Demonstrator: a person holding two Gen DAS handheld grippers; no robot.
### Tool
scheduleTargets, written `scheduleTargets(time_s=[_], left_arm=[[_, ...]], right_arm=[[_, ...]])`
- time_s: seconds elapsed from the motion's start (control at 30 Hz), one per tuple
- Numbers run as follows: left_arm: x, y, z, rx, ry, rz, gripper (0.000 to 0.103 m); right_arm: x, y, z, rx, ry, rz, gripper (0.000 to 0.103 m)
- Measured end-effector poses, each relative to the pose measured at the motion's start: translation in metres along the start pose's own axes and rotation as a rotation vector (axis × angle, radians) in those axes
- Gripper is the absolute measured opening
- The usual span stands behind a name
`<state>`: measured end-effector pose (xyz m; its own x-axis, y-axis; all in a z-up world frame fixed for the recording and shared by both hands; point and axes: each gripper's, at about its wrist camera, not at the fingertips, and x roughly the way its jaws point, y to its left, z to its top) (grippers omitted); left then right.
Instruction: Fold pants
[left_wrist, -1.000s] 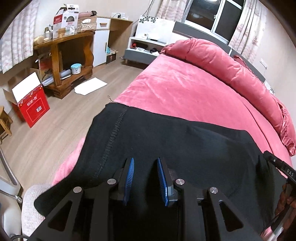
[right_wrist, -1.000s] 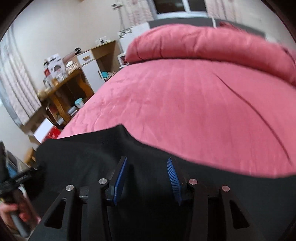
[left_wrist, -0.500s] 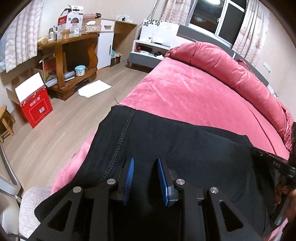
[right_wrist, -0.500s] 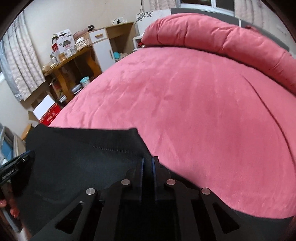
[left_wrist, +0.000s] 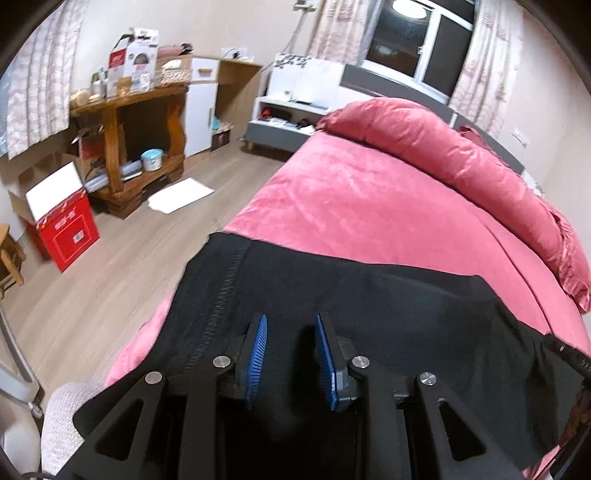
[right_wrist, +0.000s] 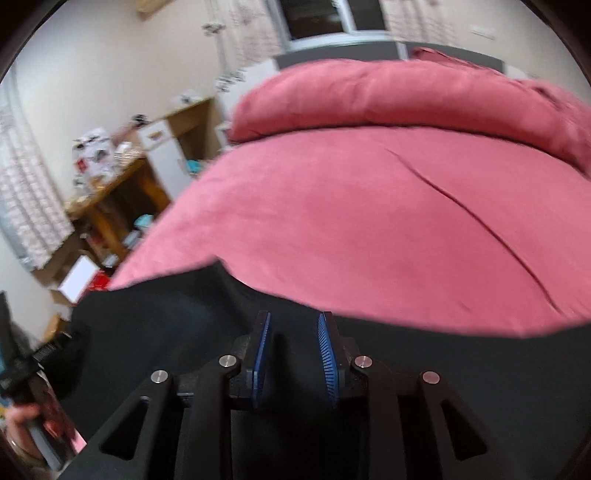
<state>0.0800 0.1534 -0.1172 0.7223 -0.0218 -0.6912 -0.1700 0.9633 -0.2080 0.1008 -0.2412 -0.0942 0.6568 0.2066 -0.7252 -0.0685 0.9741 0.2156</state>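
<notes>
Left gripper (left_wrist: 290, 354) hovered over the black pants (left_wrist: 388, 295), its blue-padded fingers (left_wrist: 257, 356) parted with nothing between them. Right gripper (right_wrist: 293, 356) likewise stood open and empty above the same cloth. These pants lay spread flat across the near end of the pink bedspread (left_wrist: 362, 206), a stitched seam (left_wrist: 225, 295) running down the left side. White print on the red cardboard box (left_wrist: 68, 230) was too blurred to read. Pants' lower part was cut off behind both grippers.
</notes>
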Motion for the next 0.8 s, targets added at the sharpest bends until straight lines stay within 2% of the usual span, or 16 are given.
scheduleTargets(time_s=[0.07,0.13,0.17,0.27,0.43,0.53,0.57,0.6,0.67,0.8], left_arm=[[0.001,-0.01,-0.002,0.046,0.009,-0.014,0.027],[0.008,-0.019,-0.004,0.081,0.04,-0.008,0.027],[0.013,-0.02,-0.006,0.09,0.064,0.007,0.027],[0.022,-0.018,-0.007,0.074,0.097,0.023,0.027],[0.022,-0.017,-0.009,0.069,0.097,0.025,0.027],[0.02,-0.017,-0.009,0.064,0.091,0.02,0.027],[0.019,-0.017,-0.008,0.059,0.088,0.012,0.027],[0.018,-0.015,-0.008,0.054,0.085,0.006,0.027],[0.017,-0.015,-0.007,0.049,0.084,-0.006,0.028],[0.013,-0.02,-0.007,0.058,0.079,-0.043,0.028]], right_arm=[[-0.002,-0.02,-0.01,0.021,0.027,-0.067,0.027],[0.006,-0.036,-0.014,0.053,0.066,-0.091,0.026],[0.012,-0.045,-0.014,0.068,0.077,-0.091,0.021],[0.024,-0.05,-0.005,0.047,0.05,-0.129,0.014],[0.026,-0.055,0.002,0.057,0.033,-0.133,0.013],[0.001,-0.065,0.0,0.14,0.005,-0.039,0.019],[-0.01,-0.07,-0.003,0.166,-0.012,-0.035,0.026],[-0.021,-0.075,-0.006,0.184,-0.033,-0.04,0.035],[-0.051,-0.091,-0.014,0.223,-0.089,-0.052,0.043],[-0.107,-0.137,-0.036,0.323,-0.157,-0.144,0.045]])
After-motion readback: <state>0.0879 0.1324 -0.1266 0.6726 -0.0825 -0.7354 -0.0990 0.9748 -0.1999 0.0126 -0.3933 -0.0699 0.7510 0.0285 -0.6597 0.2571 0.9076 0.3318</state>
